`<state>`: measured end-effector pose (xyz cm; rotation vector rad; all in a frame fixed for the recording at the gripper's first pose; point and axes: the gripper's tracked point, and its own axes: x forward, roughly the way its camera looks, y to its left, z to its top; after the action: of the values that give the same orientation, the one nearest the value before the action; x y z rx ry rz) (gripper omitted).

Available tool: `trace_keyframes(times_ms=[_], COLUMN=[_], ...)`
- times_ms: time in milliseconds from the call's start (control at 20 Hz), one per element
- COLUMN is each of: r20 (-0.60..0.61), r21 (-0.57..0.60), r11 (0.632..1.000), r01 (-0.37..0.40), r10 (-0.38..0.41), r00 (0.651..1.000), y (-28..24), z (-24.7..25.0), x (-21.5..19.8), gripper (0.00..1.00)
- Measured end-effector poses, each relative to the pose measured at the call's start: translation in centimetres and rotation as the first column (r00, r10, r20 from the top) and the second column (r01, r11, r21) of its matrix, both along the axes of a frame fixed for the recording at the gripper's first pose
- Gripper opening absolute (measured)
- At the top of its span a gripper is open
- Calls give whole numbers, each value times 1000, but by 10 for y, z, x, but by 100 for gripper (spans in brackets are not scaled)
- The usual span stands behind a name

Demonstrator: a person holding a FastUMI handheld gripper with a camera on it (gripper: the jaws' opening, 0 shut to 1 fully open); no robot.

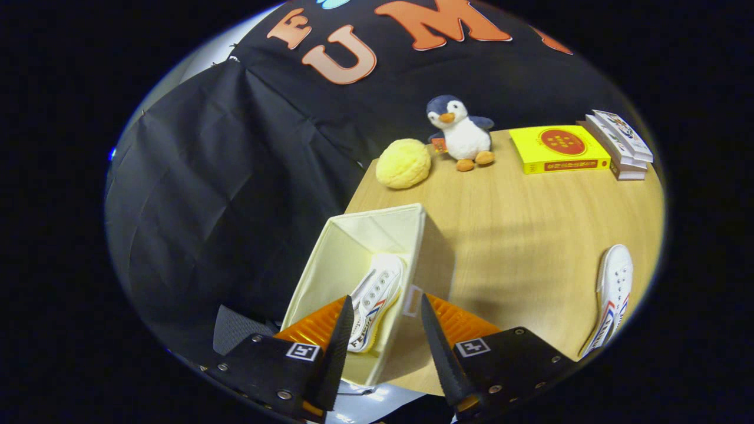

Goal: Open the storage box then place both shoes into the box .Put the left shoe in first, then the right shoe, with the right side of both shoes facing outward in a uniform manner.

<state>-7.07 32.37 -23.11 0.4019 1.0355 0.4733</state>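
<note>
Spanning the far ground, the table (530, 235) carries the open storage box (353, 247) at its near corner; one shoe (374, 300) lies inside, long axis running away from the spread, empty gripper (383, 338). The second shoe (612, 294) lies well apart, lengthwise likewise; grabbing it carelessly risks mismatched facing

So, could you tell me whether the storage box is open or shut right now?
Open: the storage box has no lid over it, and one shoe lies inside, between the open, empty fingers.

Plush penguin (461, 132); yellow sponge-like ball (403, 164); yellow book (558, 149); stacked books (619, 143); table (530, 235)
</note>
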Motion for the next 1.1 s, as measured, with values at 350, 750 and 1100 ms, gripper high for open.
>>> trace_keyframes(times_ms=[350, 750, 1100], r20=[45, -19, -85], r21=[-156, -387, -452], r11=[982, 902, 881], r01=[108, 190, 141], r10=[-103, -214, -200], r00=[994, 977, 976], y=[-144, -287, -320], z=[-24, -86, -132], x=[-22, -75, -89], gripper=[87, 87, 68])
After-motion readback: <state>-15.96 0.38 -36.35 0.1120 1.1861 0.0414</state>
